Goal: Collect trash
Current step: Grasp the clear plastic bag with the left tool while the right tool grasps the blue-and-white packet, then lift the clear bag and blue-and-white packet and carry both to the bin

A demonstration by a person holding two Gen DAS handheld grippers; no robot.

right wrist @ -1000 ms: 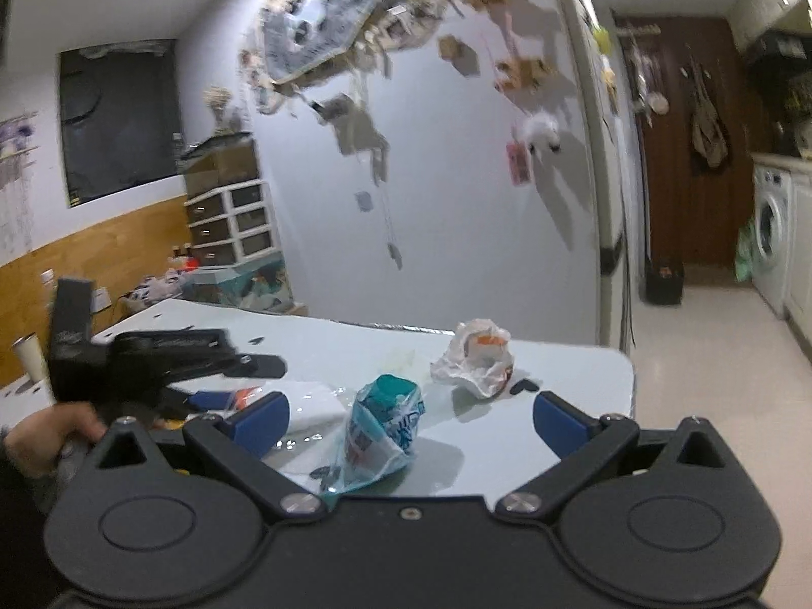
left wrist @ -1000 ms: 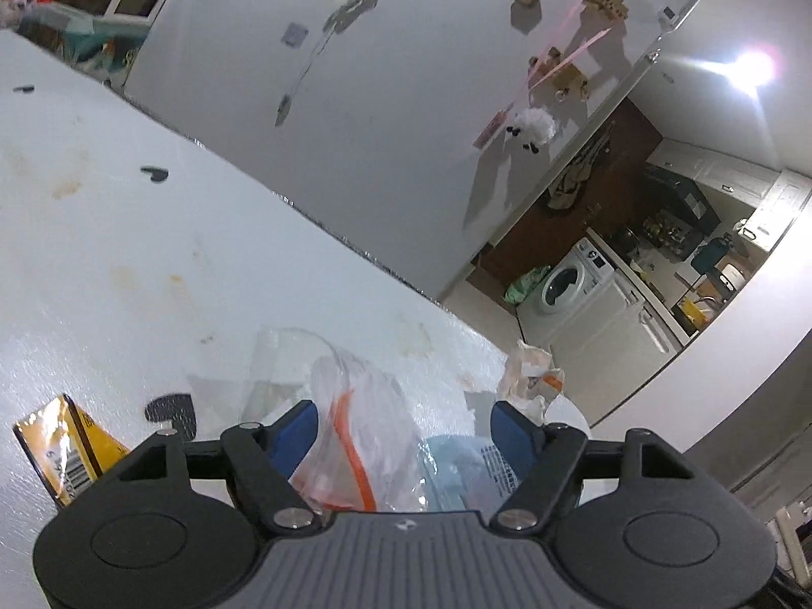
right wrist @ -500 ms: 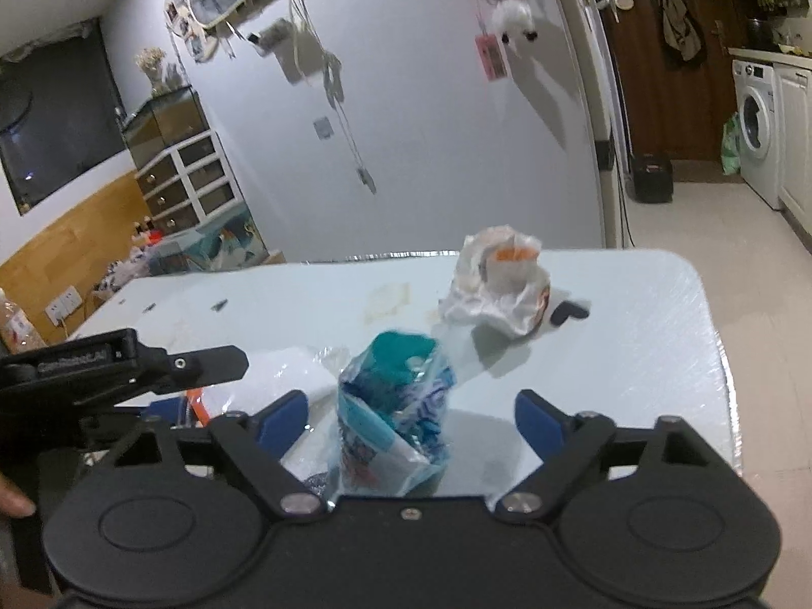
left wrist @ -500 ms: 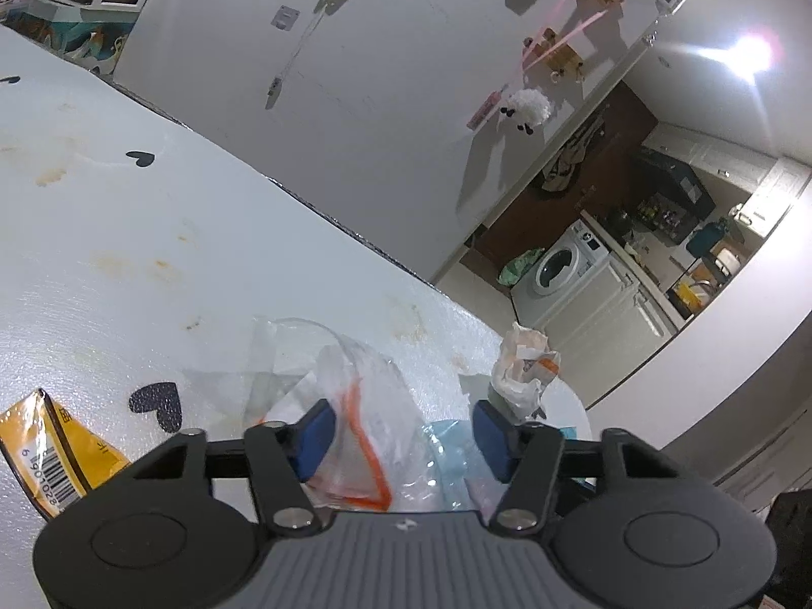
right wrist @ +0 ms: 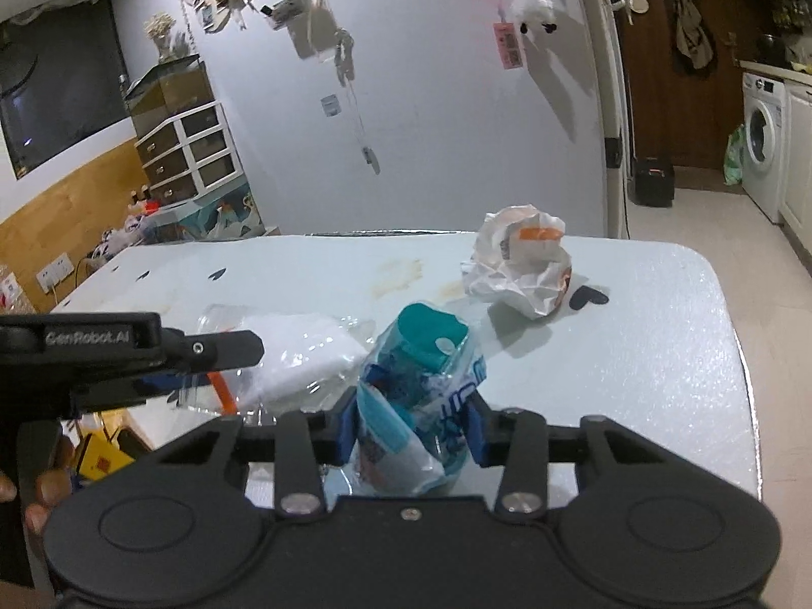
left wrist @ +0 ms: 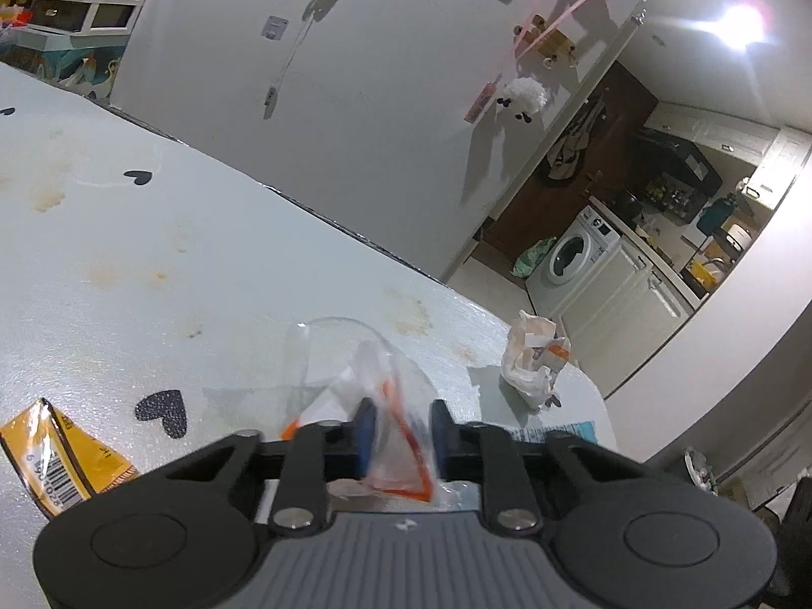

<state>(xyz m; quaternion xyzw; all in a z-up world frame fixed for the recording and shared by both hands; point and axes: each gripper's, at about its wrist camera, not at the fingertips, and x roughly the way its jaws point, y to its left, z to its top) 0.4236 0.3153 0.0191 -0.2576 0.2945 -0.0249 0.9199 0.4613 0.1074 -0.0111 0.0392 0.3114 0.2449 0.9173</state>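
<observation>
Two views, left first: we see our left claw (left wrist: 398, 431) closing on the clear bag (left wrist: 365, 385), pads pressing it, crumpled paper (left wrist: 533, 360) at two o'clock on the worktop (left wrist: 152, 254). Right view: our right claw (right wrist: 411, 424) closing on the teal wrapper (right wrist: 421, 370).

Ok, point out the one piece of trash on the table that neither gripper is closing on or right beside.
The crumpled white paper wrapper with orange print, alone near the table's far corner. The clear bag and teal packet sit between closing jaws.
</observation>
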